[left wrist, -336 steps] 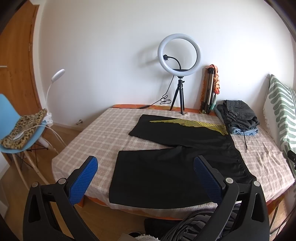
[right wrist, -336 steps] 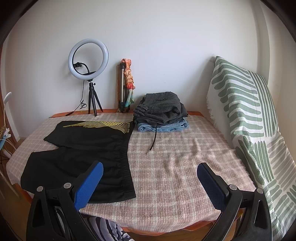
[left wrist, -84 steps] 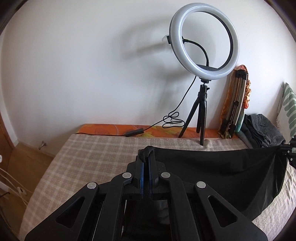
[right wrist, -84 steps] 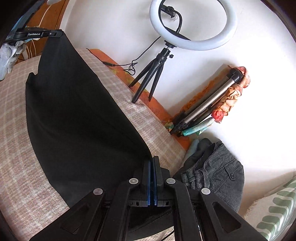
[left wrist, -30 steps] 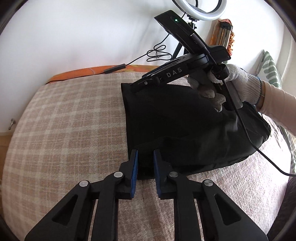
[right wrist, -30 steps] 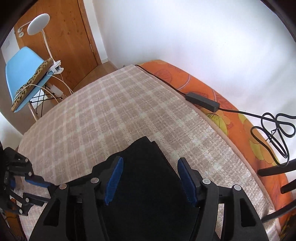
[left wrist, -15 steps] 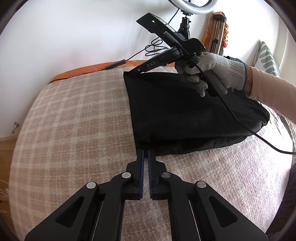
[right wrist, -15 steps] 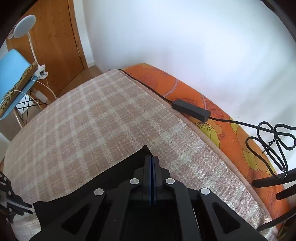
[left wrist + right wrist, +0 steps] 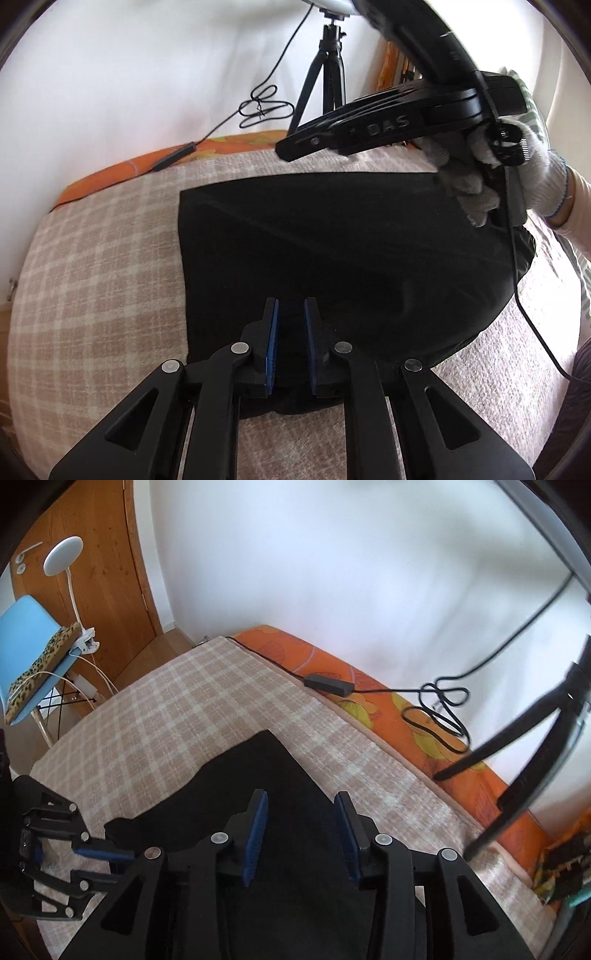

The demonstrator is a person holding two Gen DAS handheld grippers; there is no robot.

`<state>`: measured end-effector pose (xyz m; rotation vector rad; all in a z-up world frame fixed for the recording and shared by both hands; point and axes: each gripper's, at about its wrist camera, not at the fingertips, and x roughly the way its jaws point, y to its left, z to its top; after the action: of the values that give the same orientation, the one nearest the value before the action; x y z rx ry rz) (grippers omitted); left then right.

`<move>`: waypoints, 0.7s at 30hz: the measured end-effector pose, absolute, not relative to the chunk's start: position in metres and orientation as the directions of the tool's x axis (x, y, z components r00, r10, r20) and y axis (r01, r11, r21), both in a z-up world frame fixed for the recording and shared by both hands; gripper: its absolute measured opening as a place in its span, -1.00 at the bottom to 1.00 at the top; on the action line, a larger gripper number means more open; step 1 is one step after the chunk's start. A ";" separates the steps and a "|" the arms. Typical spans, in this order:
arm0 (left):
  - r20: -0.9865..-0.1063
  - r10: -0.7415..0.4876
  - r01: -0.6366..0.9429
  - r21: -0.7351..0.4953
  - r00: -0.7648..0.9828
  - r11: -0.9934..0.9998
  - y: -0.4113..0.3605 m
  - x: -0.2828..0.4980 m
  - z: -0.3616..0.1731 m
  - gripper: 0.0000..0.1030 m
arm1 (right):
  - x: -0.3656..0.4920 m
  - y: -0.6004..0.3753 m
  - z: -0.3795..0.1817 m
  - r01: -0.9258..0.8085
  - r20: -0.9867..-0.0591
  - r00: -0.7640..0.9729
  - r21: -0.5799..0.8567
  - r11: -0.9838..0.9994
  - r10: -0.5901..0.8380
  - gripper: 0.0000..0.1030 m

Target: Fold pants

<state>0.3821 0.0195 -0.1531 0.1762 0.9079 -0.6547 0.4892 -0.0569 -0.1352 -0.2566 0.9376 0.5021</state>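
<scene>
Left wrist view, left to right: bed (image 9: 92, 266), covered in a pink-and-cream checked blanket, an orange sheet showing along its far edge; black inline switch (image 9: 173, 161) on a cable lying on that orange strip; coiled black cable (image 9: 264, 109) against the white wall; black pants (image 9: 332, 251), folded and lying flat across the middle of the bed, their left hem straight and squared; left gripper (image 9: 290, 345) at the near edge of the pants, its 2 blue-padded jaws a little apart with black fabric between them, not pressed on it; black tripod (image 9: 328, 62) standing at the far edge; right gripper (image 9: 286, 149) held low above the far edge of the pants, its jaw state not readable here; white-gloved hand (image 9: 491, 158) holding it.

Right wrist view, left to right: blue chair (image 9: 26, 650) with a leopard-print cushion; white clip lamp (image 9: 62, 555); wooden door (image 9: 96, 568); left gripper (image 9: 107, 864) at the near-left hem of the pants (image 9: 266, 775); right gripper (image 9: 301, 829) above the pants, jaws well apart and holding nothing; far-left corner of the pants flat on the blanket.
</scene>
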 end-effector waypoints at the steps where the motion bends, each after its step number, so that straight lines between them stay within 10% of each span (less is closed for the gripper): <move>1: -0.796 -0.437 0.585 -0.131 0.419 0.800 0.018 0.384 -0.159 -0.77 | 0.479 -0.072 -0.134 -0.501 -0.825 0.493 -0.010 0.865 0.276 -0.24; 13: -0.820 -0.287 0.487 -0.011 0.495 0.873 0.042 0.358 -0.167 -0.72 | 0.334 -0.287 -0.113 -0.100 -0.834 0.551 -0.049 0.994 0.014 0.00; 21: -0.768 -0.352 0.497 -0.051 0.535 0.866 0.026 0.332 -0.138 -0.46 | 0.251 -0.352 -0.133 -0.003 -0.867 0.493 0.089 0.996 0.079 0.25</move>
<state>0.3318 0.0258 -0.1383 0.1820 0.8699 -0.5088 0.2511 -0.3517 -0.1334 0.0793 1.0548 0.0494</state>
